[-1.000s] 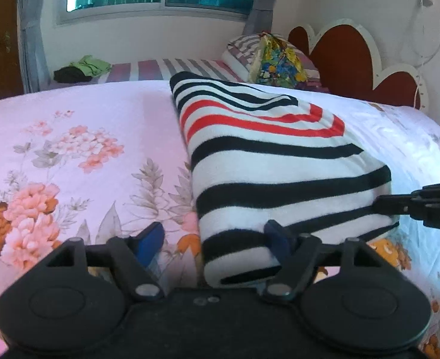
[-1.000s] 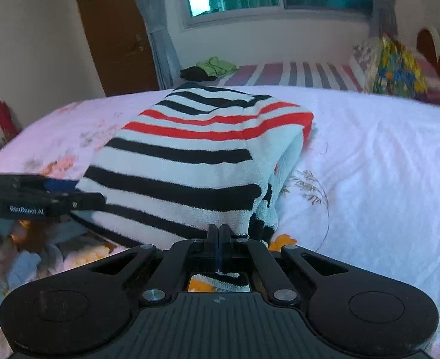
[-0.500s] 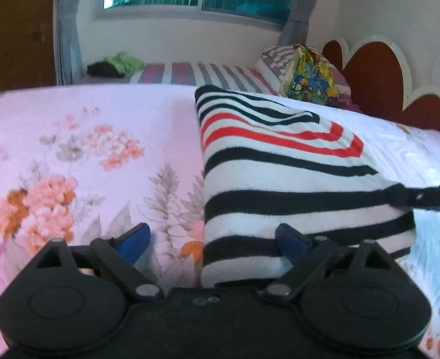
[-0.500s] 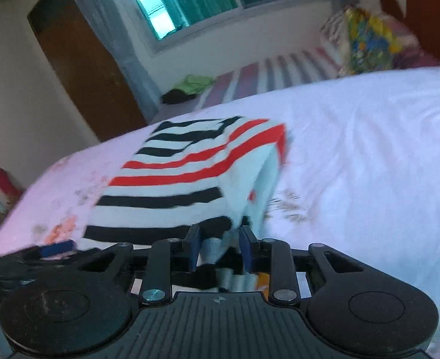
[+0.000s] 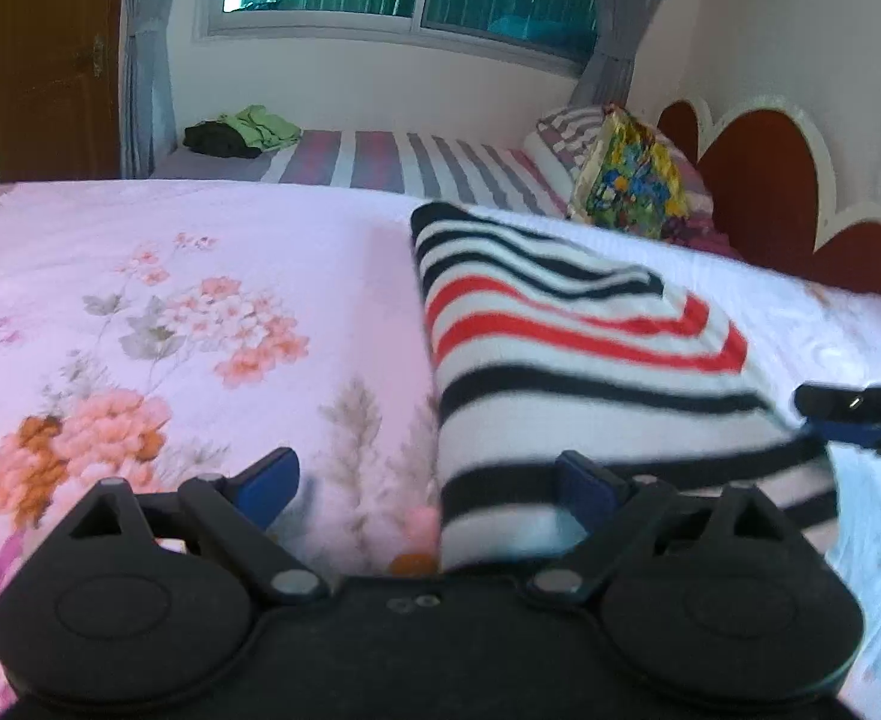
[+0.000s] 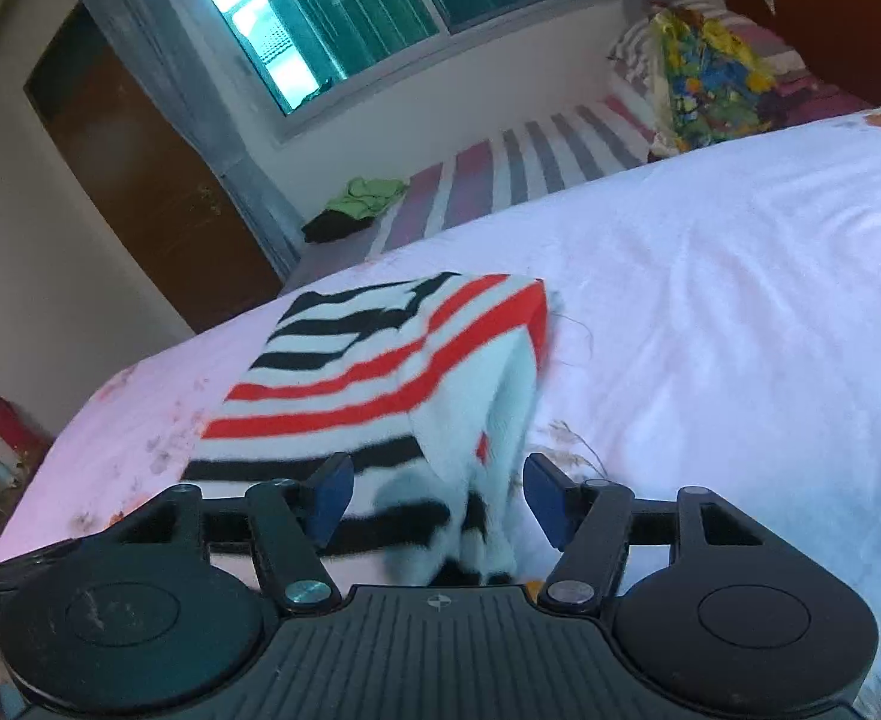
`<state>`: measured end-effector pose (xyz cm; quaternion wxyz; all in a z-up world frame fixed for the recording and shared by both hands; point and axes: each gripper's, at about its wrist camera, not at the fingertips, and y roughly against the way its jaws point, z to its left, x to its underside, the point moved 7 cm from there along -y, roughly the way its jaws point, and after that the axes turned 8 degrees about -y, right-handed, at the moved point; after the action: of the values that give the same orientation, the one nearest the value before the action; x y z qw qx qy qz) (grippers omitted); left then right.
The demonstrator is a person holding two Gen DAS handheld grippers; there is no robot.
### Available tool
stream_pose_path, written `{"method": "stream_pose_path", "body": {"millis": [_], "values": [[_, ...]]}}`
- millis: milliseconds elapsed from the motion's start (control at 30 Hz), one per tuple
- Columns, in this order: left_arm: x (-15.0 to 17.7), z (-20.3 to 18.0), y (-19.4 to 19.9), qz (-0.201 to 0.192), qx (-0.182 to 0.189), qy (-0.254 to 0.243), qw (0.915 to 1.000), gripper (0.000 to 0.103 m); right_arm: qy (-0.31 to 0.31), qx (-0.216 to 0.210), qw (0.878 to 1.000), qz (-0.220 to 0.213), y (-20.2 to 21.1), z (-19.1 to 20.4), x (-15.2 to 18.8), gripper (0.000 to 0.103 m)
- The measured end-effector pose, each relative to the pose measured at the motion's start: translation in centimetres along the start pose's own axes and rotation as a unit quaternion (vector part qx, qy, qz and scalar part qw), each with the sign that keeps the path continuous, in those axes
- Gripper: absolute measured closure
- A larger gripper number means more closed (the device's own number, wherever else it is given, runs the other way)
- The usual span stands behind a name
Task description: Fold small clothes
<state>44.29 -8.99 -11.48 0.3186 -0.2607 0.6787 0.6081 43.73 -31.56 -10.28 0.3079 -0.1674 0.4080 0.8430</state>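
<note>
A bedroom with a flowered bed [image 5: 140, 276] is shown by the left wrist view; a striped sweater [image 5: 572, 360] lies folded on it, toward the headboard side. The left gripper [image 5: 434, 480] is spread open, holding nothing. The fold is judged nearly finished.

In the right wrist view, the right gripper [image 6: 437, 495] is open around the sweater's loose, rumpled near end, which is hidden from the other view.

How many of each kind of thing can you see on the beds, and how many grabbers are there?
Striped folded garment: 1
Green and black clothes pile: 1
Colourful patterned bag or pillow: 1
Grippers, left gripper and right gripper, both open: 2
Total: 5
</note>
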Motion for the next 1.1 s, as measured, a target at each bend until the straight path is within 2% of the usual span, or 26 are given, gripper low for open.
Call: {"method": "stream_pose_path", "body": {"millis": [67, 100, 133, 167, 333, 367, 467, 533, 633, 667, 733, 800, 900, 967, 1067, 1100], "values": [[-0.5, 0.0, -0.6, -0.001, 0.01, 0.019, 0.9998, 0.011, -0.005, -0.009, 1.0, 0.007, -1.0, -0.1, -0.3, 0.041], [-0.7, 0.0, -0.8, -0.001, 0.013, 0.024, 0.9996, 0.011, -0.006, -0.003, 1.0, 0.009, -1.4, -0.3, -0.3, 0.047], [-0.9, 0.0, -1.0, 0.0, 0.016, 0.025, 0.9995, 0.011, -0.008, 0.005, 1.0, 0.015, -1.9, -0.6, -0.3, 0.056], [-0.9, -0.1, -1.3, 0.002, 0.018, 0.027, 0.9995, 0.01, -0.014, -0.002, 1.0, 0.027, -2.4, -0.9, -0.2, 0.08], [-0.9, -0.1, -1.8, 0.01, 0.028, 0.016, 0.9994, 0.01, -0.022, 0.002, 0.999, 0.033, -2.1, -1.7, 0.0, 0.081], [-1.0, -0.1, -1.8, 0.012, 0.026, 0.014, 0.9995, 0.01, -0.021, 0.004, 0.999, 0.029, -1.5, -1.5, -0.1, 0.079], [-1.7, -0.2, -1.8, 0.008, 0.041, 0.019, 0.9989, 0.012, -0.028, -0.011, 0.999, 0.017, 0.0, -1.5, -0.5, 0.019], [-2.1, -0.4, -2.4, 0.015, 0.071, 0.028, 0.997, 0.013, -0.047, -0.012, 0.999, 0.026, 0.2, -2.3, -0.9, 0.019], [-2.3, -0.8, -3.7, 0.04, 0.135, 0.056, 0.9885, 0.014, -0.116, -0.054, 0.99, 0.064, -0.4, -4.0, -1.2, 0.019], [-2.3, -0.8, -4.1, 0.049, 0.149, 0.065, 0.9854, 0.018, -0.131, -0.059, 0.987, 0.078, -0.7, -4.5, -1.1, 0.019], [-2.1, -0.8, -4.8, 0.065, 0.16, 0.078, 0.9818, 0.032, -0.146, -0.072, 0.982, 0.096, -1.4, -5.0, -0.7, 0.019], [-1.9, -0.6, -5.4, 0.076, 0.171, 0.092, 0.978, 0.031, -0.159, -0.088, 0.978, 0.099, -1.8, -5.3, -0.4, 0.019], [-1.5, -0.3, -6.8, 0.095, 0.194, 0.123, 0.9686, 0.024, -0.167, -0.095, 0.976, 0.102, -2.2, -5.4, -0.7, 0.02], [-1.5, -0.2, -7.3, 0.095, 0.205, 0.136, 0.9646, 0.024, -0.15, -0.093, 0.978, 0.113, -2.7, -4.8, -0.9, 0.02], [-1.9, -0.8, -7.8, 0.102, 0.202, 0.116, 0.9671, 0.025, -0.12, -0.094, 0.98, 0.131, -3.5, -3.6, -1.0, 0.02], [-2.0, -1.0, -7.9, 0.103, 0.2, 0.112, 0.9679, 0.025, -0.113, -0.099, 0.979, 0.138, -3.7, -3.2, -0.9, 0.028]]}}
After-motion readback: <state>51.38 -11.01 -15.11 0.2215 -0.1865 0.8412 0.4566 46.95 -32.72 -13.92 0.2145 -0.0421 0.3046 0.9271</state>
